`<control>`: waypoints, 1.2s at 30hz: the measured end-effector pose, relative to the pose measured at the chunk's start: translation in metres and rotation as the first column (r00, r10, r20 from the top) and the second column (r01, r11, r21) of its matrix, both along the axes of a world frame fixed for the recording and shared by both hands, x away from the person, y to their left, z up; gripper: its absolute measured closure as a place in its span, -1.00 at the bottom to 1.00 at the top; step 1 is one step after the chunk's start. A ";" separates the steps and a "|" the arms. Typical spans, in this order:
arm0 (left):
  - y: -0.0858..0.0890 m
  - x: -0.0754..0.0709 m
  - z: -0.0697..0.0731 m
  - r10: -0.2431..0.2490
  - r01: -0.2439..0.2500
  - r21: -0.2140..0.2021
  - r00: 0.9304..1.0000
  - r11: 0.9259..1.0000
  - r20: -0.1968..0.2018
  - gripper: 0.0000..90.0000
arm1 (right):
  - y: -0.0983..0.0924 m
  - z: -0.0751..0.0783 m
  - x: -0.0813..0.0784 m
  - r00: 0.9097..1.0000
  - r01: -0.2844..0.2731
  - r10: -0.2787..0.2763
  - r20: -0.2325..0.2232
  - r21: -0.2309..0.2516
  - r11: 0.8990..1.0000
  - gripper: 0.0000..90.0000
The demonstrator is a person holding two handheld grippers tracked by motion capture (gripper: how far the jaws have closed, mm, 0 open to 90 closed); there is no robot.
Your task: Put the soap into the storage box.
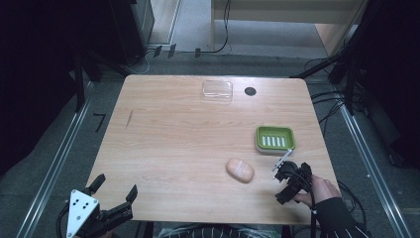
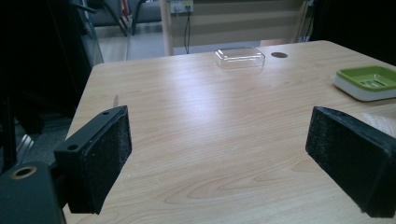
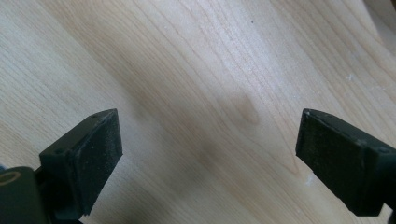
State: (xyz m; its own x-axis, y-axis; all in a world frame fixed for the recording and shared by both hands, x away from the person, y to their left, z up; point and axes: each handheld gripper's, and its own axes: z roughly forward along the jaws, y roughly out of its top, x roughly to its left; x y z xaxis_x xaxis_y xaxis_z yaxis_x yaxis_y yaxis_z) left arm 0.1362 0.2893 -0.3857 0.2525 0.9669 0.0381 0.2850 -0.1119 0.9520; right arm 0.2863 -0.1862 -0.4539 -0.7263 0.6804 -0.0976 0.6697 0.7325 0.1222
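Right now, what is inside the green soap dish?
The green soap dish holds no soap; its slotted pale insert shows bare. The soap lies on the table beside it. Below the insert is hidden.

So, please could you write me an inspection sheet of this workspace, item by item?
Surface: wooden table, bare wood, a dark round hole near the far edge.
Job's things: soap bar lying loose; green soap dish empty, beside it; clear lid at the far edge.
Clutter: nothing seen.
Grippers: left gripper open at the near-left corner; right gripper open, just right of the soap, holding nothing.
Cables: several on the floor beyond and right of the table.
Surroundings: dark, metal rails at both sides.
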 end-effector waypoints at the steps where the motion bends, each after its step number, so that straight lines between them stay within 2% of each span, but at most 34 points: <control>1: 0.000 0.001 0.000 -0.001 0.001 -0.002 1.000 1.000 -0.001 -0.84 | 0.000 0.001 0.001 1.000 -0.004 0.004 0.000 0.004 1.000 -0.83; 9: 0.000 0.000 0.000 0.000 0.000 0.003 1.000 1.000 -0.003 -0.84 | 0.001 0.004 0.003 1.000 0.002 -0.002 0.008 0.017 1.000 -0.83; 15: -0.003 -0.004 0.002 0.000 0.000 0.012 1.000 1.000 0.004 -0.84 | 0.007 0.007 0.003 0.999 -0.026 0.025 0.021 0.029 0.999 -0.83; 20: -0.005 -0.003 0.002 0.001 -0.001 0.021 1.000 1.000 0.005 -0.84 | 0.011 0.009 0.001 0.999 -0.029 0.028 0.034 0.036 0.999 -0.83; 28: -0.003 -0.003 0.001 0.009 -0.009 0.014 1.000 1.000 0.002 -0.84 | 0.021 0.014 0.010 0.997 -0.050 0.047 0.067 0.051 0.997 -0.82; 36: -0.003 -0.004 0.001 0.007 -0.007 0.013 1.000 1.000 0.004 -0.84 | 0.036 0.014 0.015 0.995 -0.065 0.060 0.075 0.056 0.996 -0.82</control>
State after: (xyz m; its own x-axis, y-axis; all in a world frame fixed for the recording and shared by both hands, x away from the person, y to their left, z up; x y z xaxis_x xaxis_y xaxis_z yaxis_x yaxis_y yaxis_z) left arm 0.1321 0.2865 -0.3845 0.2453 0.9681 0.0518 0.2825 -0.1225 0.9514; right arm 0.3008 -0.1506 -0.4397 -0.7599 0.6400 -0.1138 0.6106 0.7628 0.2131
